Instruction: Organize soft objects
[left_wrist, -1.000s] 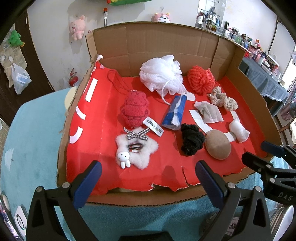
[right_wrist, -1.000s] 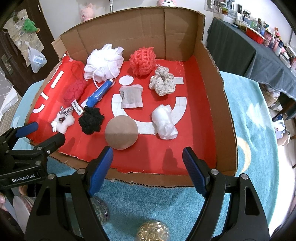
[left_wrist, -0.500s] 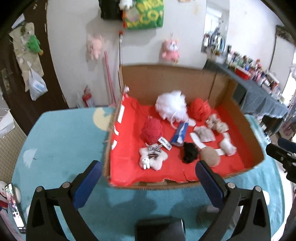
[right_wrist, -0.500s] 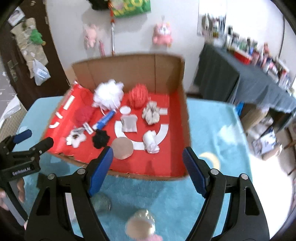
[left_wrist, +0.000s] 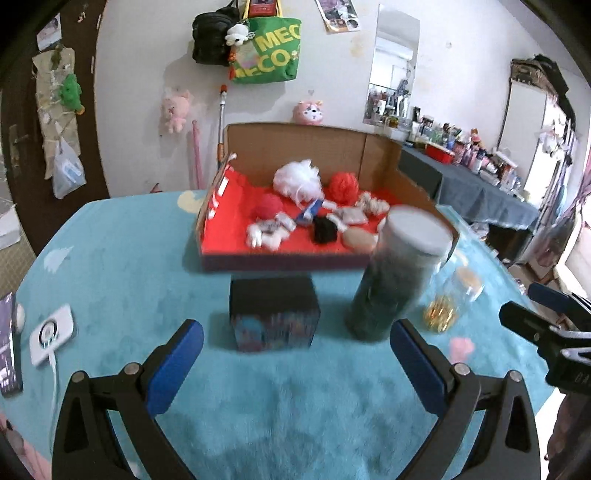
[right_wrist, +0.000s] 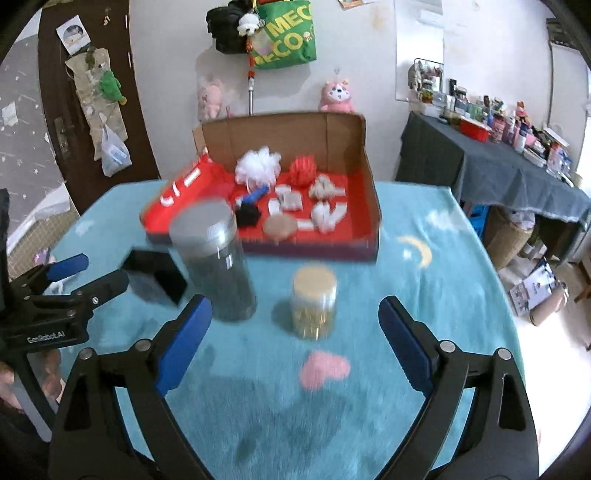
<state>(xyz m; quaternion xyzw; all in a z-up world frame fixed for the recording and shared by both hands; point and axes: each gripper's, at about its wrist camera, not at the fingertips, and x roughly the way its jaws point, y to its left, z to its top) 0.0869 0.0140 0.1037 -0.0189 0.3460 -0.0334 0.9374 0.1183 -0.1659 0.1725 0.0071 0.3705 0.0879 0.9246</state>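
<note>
A cardboard box (left_wrist: 299, 260) lined in red holds several soft objects: a white mesh pouf (left_wrist: 297, 179), a red knit ball (left_wrist: 343, 186), a red plush (left_wrist: 269, 206), a black pompom (left_wrist: 324, 229), a tan round pad (left_wrist: 358, 239) and a white bunny plush (left_wrist: 264, 232). The box also shows in the right wrist view (right_wrist: 364, 206). My left gripper (left_wrist: 295, 363) is open and empty, well in front of the box over the teal cloth. My right gripper (right_wrist: 293, 343) is open and empty, also back from the box.
A tall dark jar with a grey lid (left_wrist: 395, 280), a small clear jar of gold bits (right_wrist: 313, 304) and a black box (left_wrist: 273, 317) stand between the grippers and the cardboard box. A white charger (left_wrist: 51, 332) lies left. A cluttered dark table (right_wrist: 498, 162) stands right.
Both grippers have pulled back and up from the box. The jars and black box have come into view in front of them. Both stay open and empty.
</note>
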